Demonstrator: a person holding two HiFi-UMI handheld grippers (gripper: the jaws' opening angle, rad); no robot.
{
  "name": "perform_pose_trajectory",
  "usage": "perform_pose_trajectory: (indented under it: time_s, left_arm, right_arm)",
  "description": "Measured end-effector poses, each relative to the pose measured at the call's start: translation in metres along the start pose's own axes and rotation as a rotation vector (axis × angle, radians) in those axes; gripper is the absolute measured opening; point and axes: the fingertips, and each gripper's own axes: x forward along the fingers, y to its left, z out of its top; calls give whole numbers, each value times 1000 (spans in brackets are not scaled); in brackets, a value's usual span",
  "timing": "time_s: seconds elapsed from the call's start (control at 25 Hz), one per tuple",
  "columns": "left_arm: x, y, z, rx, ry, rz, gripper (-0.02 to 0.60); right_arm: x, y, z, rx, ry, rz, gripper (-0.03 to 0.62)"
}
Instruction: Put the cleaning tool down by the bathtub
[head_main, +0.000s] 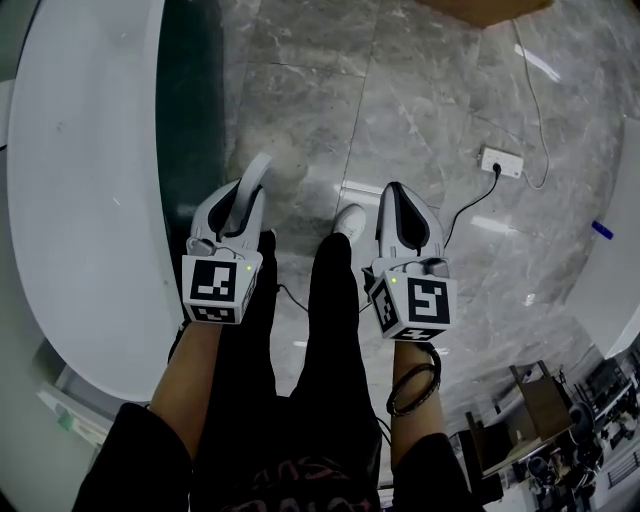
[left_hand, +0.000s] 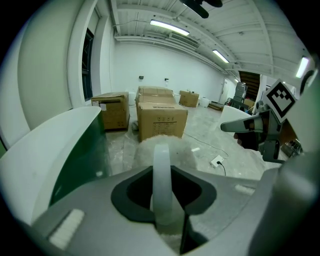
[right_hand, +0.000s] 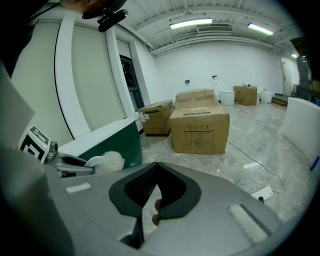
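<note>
The white bathtub (head_main: 90, 200) curves down the left of the head view, its dark green side panel (head_main: 185, 130) facing the marble floor (head_main: 420, 90). Just beside that panel, above the floor, the left gripper (head_main: 228, 222) holds the cleaning tool (head_main: 252, 185), whose pale handle rises out of it towards the tub. The head view shows the tool's far end only as a faint, pale blur. The left gripper view makes it plain: the jaws are clamped onto the translucent white handle (left_hand: 161, 175), and a fluffy white head (left_hand: 142, 150) sits just past them.

The person's black-clad legs (head_main: 330, 330) and a white shoe (head_main: 350, 220) fill the space between the two tools. The right gripper (head_main: 402, 215) hangs level with the left one. In its own view the jaws are drawn together with no object gripped; small pinkish spots show in the gap and may be fingers behind, though this is unclear. That view also shows the left gripper from the side, with the fluffy head against the green panel.

Both gripper views show cardboard boxes (right_hand: 200, 130) standing on the floor ahead, which the head view leaves out apart from one brown corner at its top edge. Farther right, a white power strip (head_main: 500, 162) with a black cable (head_main: 470, 205) lies on the floor. Dark bracelets (head_main: 415, 380) ring the right wrist.
</note>
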Motion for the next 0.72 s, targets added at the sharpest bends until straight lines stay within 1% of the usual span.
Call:
perform_pose_trajectory:
  time_s: [0.16,0.72]
  left_arm:
    - [13,0,-15,-5,7,-2,92]
    - [59,18,-73,-32,47,27,92]
  right_arm:
    - [11,-4,-17,4,14,0,25]
    - [53,-8,-80,10,69,22,25]
